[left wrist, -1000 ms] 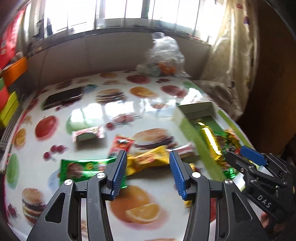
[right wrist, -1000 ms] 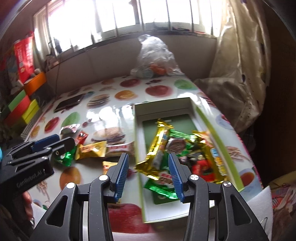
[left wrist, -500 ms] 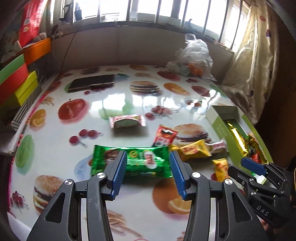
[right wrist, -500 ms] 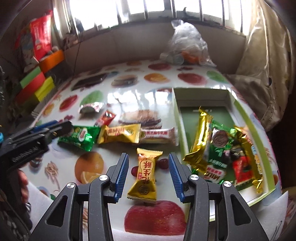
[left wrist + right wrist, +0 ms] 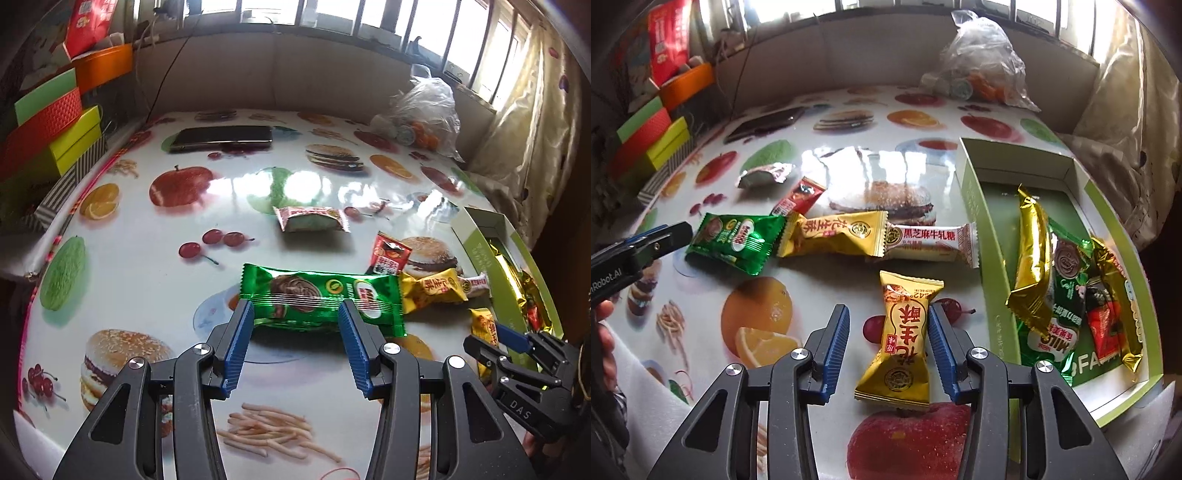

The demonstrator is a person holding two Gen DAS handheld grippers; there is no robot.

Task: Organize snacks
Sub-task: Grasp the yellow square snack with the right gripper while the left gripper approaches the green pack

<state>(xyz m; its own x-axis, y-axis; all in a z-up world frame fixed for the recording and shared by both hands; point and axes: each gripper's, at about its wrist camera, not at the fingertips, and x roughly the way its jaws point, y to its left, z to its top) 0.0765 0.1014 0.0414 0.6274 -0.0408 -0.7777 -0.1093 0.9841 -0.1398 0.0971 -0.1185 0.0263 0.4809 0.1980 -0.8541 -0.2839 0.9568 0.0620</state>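
A green foil snack packet (image 5: 317, 299) lies crosswise on the fruit-print table. My left gripper (image 5: 295, 307) is open, its blue pads over the packet's near edge and the packet wider than their gap. A yellow snack packet (image 5: 905, 332) lies lengthwise between the pads of my open right gripper (image 5: 887, 309); the right pad is close to its side, the left pad stands apart. The green box (image 5: 975, 206) on the right holds a gold packet (image 5: 1030, 254) and several other snacks. Each gripper shows in the other's view: the right gripper (image 5: 491, 338), the left gripper (image 5: 670, 234).
Loose on the table: another yellow packet (image 5: 834, 234), a white-and-red bar (image 5: 931, 242), a small red sachet (image 5: 798, 197), a pale packet (image 5: 312, 218). A phone (image 5: 221, 138) and a plastic bag (image 5: 424, 110) lie at the back. Coloured boxes (image 5: 48, 122) stack at left.
Both grippers swung left and sank. The left went from the yellow packet to the green one. The right left the box and now straddles the lone yellow packet.
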